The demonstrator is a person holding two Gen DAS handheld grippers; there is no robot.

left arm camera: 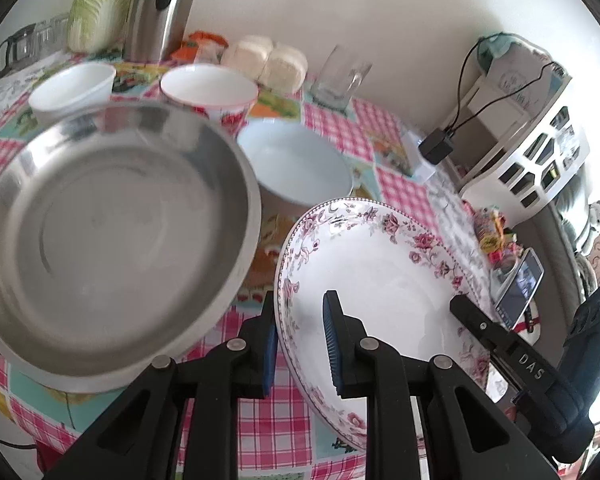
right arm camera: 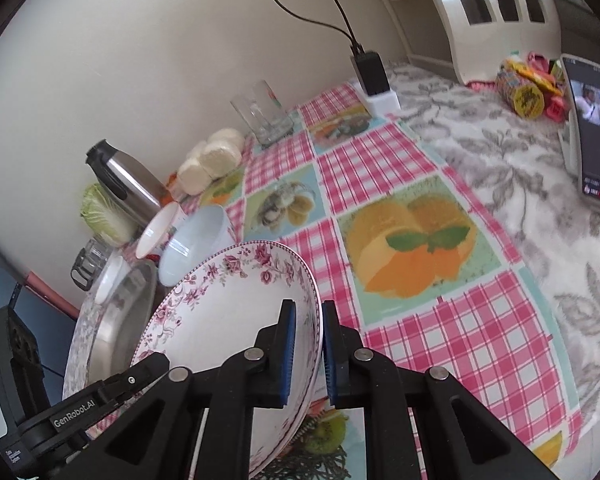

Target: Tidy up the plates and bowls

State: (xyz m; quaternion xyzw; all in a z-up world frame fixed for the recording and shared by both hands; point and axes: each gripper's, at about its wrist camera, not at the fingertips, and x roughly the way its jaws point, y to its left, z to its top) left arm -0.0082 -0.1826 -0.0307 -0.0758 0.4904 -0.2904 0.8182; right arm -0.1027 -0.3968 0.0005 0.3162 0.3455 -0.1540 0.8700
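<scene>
Gripping floral plate (left arm camera: 380, 280), both grippers

A plain cream wall (right arm camera: 140, 60) rises behind the bench (right arm camera: 420, 340), which wears a pink-checked patchwork oilcloth; a white cut-out plastic shelf unit (left arm camera: 540, 152) stands at its far end, in soft daylight.
</scene>
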